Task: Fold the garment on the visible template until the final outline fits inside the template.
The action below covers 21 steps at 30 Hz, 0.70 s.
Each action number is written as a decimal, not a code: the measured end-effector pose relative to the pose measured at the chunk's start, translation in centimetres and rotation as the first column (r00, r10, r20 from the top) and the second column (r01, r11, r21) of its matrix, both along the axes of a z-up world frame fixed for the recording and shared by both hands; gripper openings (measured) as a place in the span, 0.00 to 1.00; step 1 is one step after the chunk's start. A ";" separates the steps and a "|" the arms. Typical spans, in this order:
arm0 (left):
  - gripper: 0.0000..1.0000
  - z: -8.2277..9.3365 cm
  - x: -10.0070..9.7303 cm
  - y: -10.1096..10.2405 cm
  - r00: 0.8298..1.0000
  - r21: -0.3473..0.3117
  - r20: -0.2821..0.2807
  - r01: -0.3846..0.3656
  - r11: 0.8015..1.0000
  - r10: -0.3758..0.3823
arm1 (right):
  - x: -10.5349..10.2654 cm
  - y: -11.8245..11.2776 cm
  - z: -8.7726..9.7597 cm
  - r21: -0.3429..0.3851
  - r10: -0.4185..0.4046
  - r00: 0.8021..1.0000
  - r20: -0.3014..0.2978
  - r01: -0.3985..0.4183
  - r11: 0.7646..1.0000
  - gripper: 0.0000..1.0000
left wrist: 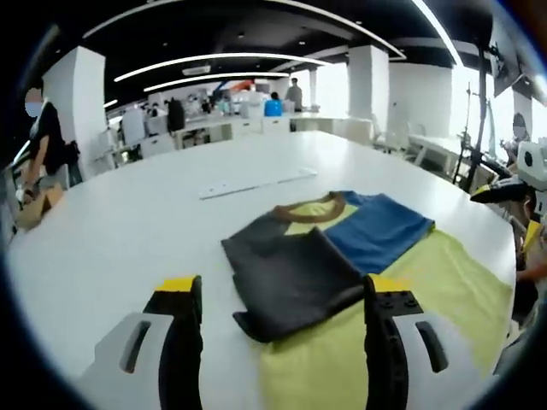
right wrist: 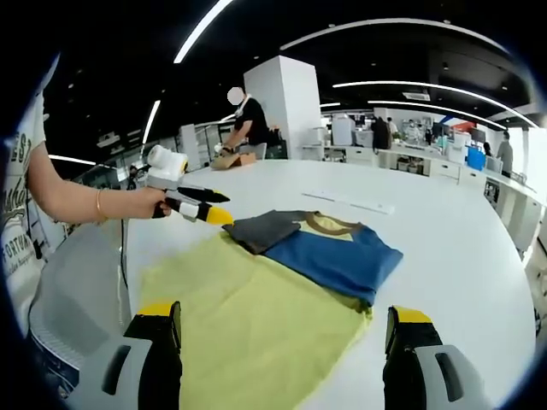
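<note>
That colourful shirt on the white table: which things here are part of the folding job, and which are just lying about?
Part of the job:
- yellow, blue and dark grey T-shirt
- left gripper
- right gripper

Just lying about:
- long white strip on the round white table

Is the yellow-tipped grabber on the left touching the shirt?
Apart. The right gripper view shows the left gripper just above the shirt, with white table between them.

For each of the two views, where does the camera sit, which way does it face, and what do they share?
Left gripper view: rides the left gripper, low, facing the folded T-shirt across the white table.
Right gripper view: rides the right gripper, facing the same shirt from its hem side; the person's forearm holds the left gripper there.
Shared: shirt, table, white strip.
</note>
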<state>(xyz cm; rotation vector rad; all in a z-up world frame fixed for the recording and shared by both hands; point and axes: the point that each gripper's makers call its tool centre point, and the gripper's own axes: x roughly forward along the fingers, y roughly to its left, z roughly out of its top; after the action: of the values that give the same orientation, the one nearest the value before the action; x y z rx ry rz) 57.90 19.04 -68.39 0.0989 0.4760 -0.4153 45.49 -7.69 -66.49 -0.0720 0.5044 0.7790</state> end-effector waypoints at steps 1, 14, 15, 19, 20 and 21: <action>0.70 0.1 0.1 0.3 1.000 -0.012 0.003 -0.012 1.000 0.012 | 0.0 0.0 0.0 0.000 -0.001 1.000 -0.002 0.001 1.000 0.99; 0.51 -0.9 0.6 4.3 0.996 -0.011 -0.024 -0.089 0.996 0.089 | 0.0 -0.1 -0.2 -0.008 -0.009 1.000 -0.006 0.009 1.000 0.99; 0.48 -1.1 0.6 4.4 0.995 -0.015 -0.033 -0.091 0.996 0.091 | -0.1 -0.1 -0.2 -0.008 -0.009 1.000 -0.007 0.009 1.000 0.99; 0.45 -1.7 0.5 4.5 0.994 -0.023 -0.052 -0.099 0.995 0.098 | -0.1 -0.2 -0.5 -0.014 -0.011 1.000 -0.012 0.011 1.000 0.99; 0.44 -2.0 0.5 4.4 0.993 -0.030 -0.064 -0.099 0.995 0.097 | -0.1 -0.2 -0.6 -0.016 -0.012 1.000 -0.014 0.011 1.000 0.99; 0.41 -2.2 0.6 4.5 0.993 -0.030 -0.070 -0.098 0.995 0.095 | -0.1 -0.2 -0.6 -0.018 -0.011 1.000 -0.016 0.010 1.000 0.99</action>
<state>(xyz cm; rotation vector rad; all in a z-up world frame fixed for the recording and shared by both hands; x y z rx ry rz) 58.52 23.52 -70.61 0.0288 0.5392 -0.3325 45.35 -7.90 -67.13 -0.0802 0.5266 0.7653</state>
